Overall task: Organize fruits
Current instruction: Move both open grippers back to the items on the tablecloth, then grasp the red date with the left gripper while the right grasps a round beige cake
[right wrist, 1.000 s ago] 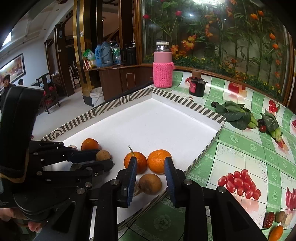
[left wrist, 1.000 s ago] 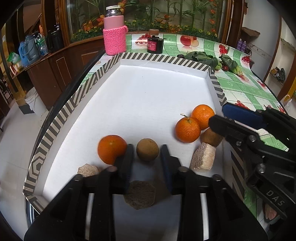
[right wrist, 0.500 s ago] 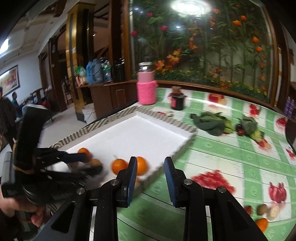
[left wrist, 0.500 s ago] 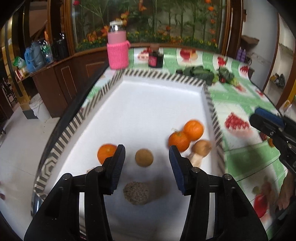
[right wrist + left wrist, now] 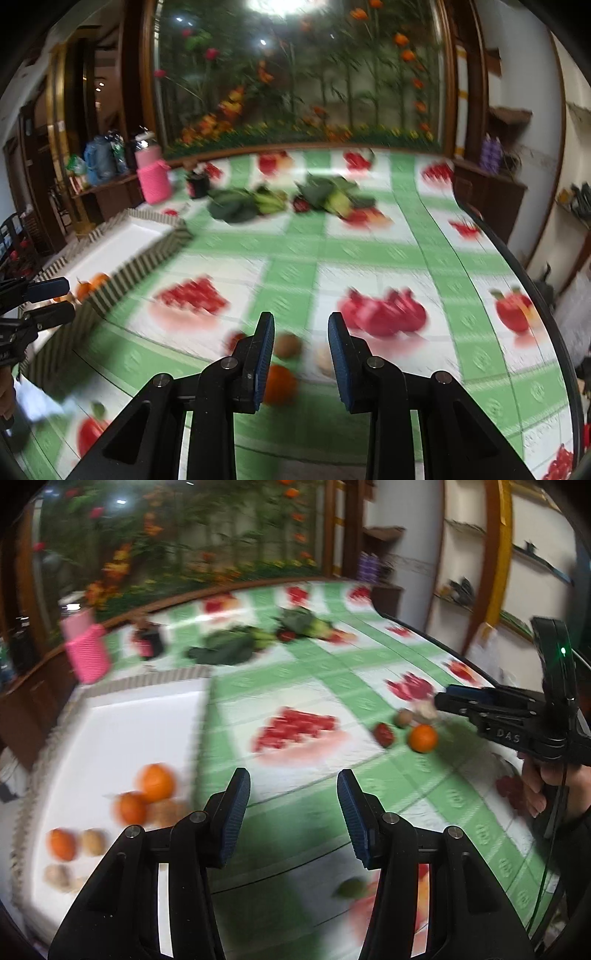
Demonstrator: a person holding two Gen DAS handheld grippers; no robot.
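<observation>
At the far left of the left wrist view, a white tray (image 5: pixel 122 723) with a striped rim is sitting on the surface (image 5: pixel 332 686), which is covered in a green-and-white cloth printed with red fruit. Inside the tray, near its close end, two oranges (image 5: pixel 155 781) are lying touching each other with a brown fruit (image 5: pixel 166 812) just beside them; a third orange (image 5: pixel 61 843) and another brown fruit (image 5: pixel 92 842) are lying further left, all of them blurred. Behind the tray a pink knitted sleeve on a jar (image 5: pixel 86 653) is standing, and dark leafy greens (image 5: pixel 229 648) are lying on the cloth beyond it.

The left gripper (image 5: pixel 293 814) is hanging over the bare cloth just right of the tray, its blue-padded fingers standing apart with nothing between them.

Further right, a loose orange (image 5: pixel 423 738), a red fruit (image 5: pixel 384 734) and a small brown fruit (image 5: pixel 404 716) are lying close together on the cloth. The right gripper (image 5: pixel 301 360), gripped by a hand (image 5: pixel 546 786), is hovering over this cluster; its fingers are parted and pressing on nothing. In the right wrist view the loose orange (image 5: pixel 280 384) is showing just below the left finger, with the small brown fruit (image 5: pixel 290 345) between the two fingers.
</observation>
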